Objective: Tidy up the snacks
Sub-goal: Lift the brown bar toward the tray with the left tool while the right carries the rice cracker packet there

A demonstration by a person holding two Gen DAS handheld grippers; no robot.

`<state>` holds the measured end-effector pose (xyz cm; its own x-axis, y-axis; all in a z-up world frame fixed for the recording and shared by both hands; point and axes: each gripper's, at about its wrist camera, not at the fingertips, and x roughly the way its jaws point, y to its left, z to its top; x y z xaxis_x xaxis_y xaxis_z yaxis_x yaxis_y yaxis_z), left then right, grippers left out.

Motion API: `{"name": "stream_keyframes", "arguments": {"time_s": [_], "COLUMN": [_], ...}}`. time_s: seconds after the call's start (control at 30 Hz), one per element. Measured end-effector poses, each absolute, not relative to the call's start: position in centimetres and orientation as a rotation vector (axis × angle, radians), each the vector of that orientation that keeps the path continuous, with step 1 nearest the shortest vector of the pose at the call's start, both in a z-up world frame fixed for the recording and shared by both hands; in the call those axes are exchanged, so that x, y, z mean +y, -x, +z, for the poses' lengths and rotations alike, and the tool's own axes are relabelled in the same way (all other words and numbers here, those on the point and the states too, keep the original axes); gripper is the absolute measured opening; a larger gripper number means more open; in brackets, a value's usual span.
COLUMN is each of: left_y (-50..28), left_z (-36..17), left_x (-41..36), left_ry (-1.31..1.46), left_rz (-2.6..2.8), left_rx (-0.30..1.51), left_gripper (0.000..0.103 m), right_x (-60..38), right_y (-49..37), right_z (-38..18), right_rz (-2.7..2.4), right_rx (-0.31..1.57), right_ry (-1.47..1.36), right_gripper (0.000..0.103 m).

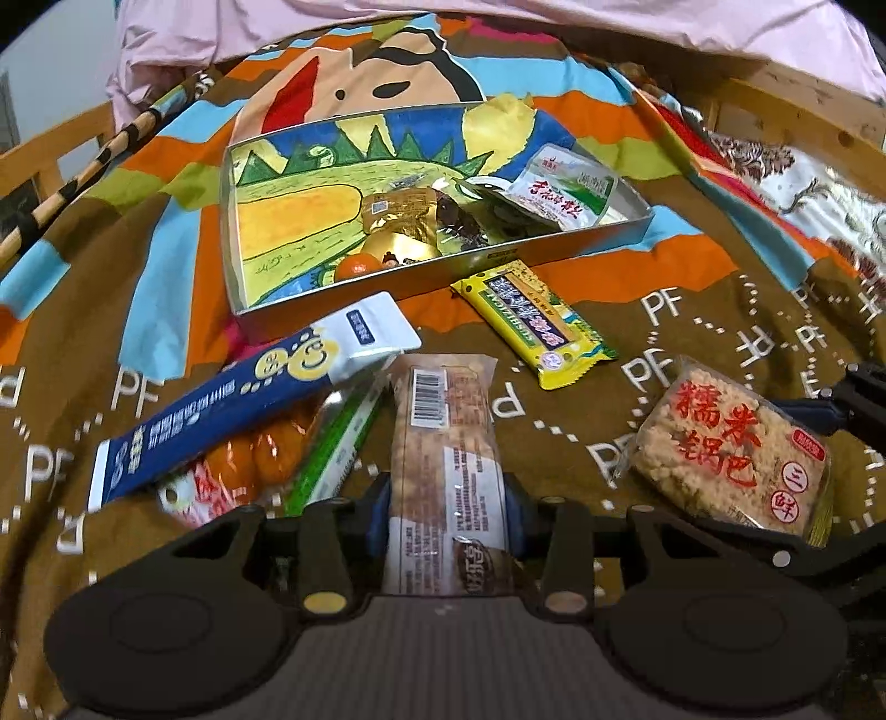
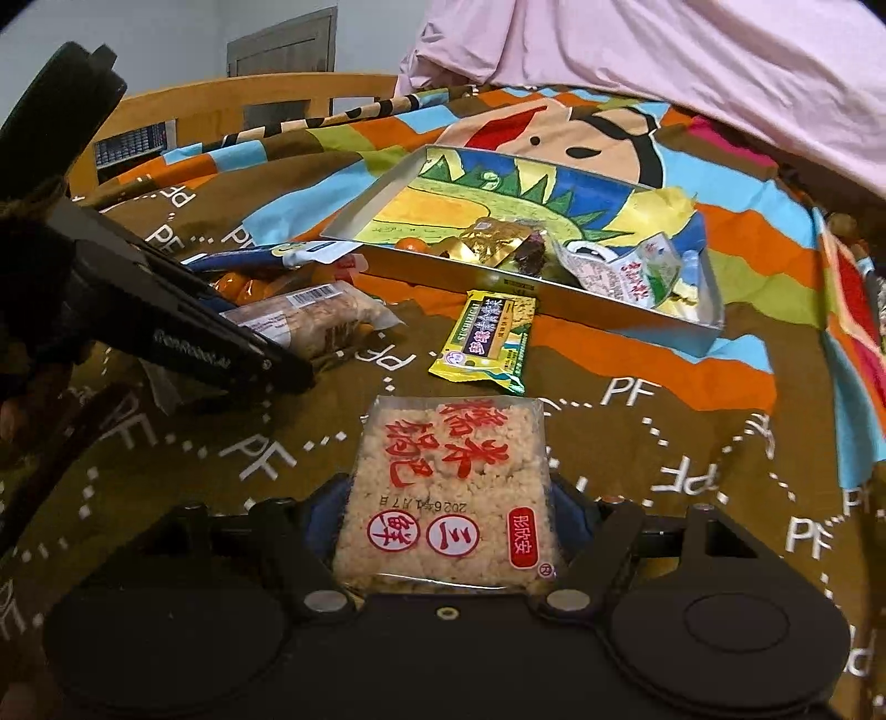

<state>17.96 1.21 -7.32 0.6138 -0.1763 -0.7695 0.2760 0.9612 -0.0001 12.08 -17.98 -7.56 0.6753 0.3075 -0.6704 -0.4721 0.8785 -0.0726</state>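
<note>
Closest to the left wrist cam is the left gripper [image 1: 447, 501], and its blue pads are clamped on a long brownish snack bar [image 1: 443, 443] in clear wrap, barcode label facing up, pointing toward 12 o'clock. Same deal on the other side: the right gripper [image 2: 451, 523] has its fingers pressed against both edges of a square puffed rice cracker pack [image 2: 451, 487], pale and lumpy with big red characters, two red circles and a red tag on the plastic.

Everything sits on a brown blanket [image 1: 692, 343] with white "PF" lettering and bright stripes. Up at 12 o'clock from the left gripper is a shallow silver tray [image 1: 587, 235] lined with a colourful drawing. It holds a gold foil pouch [image 1: 401, 213], a white and green packet [image 1: 562, 191] and a small orange round thing [image 1: 357, 267]. Just in front of the tray lies a yellow and green bar [image 1: 534, 321]. At about 10 o'clock there's a long blue packet [image 1: 221, 410] with a white end, lying over an orange snack bag [image 1: 260, 462]. Pink fabric [image 1: 498, 22] is bunched up at the far end.
</note>
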Motion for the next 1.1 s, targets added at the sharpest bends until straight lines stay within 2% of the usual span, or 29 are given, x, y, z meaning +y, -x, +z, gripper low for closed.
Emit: {"name": "stream_keyframes", "arguments": {"time_s": [0.37, 0.63, 1.1], "left_y": [-11.6, -10.4, -12.3], "left_z": [-5.9, -4.7, 1.8], "left_x": [1.3, 1.5, 2.0], "left_ry": [-0.022, 0.096, 0.125], "left_rz": [-0.349, -0.379, -0.379], "left_rx": [0.878, 0.868, 0.633], "left_gripper": [0.043, 0.043, 0.043], "right_x": [-18.6, -19.2, -20.1], "right_y": [-8.0, -5.8, -7.6], "right_z": [-6.0, -4.1, 1.3], "right_rz": [0.424, 0.405, 0.378], "right_rx": [0.642, 0.550, 0.327], "right_ry": [0.314, 0.343, 0.293], "right_gripper": [0.075, 0.075, 0.075]}}
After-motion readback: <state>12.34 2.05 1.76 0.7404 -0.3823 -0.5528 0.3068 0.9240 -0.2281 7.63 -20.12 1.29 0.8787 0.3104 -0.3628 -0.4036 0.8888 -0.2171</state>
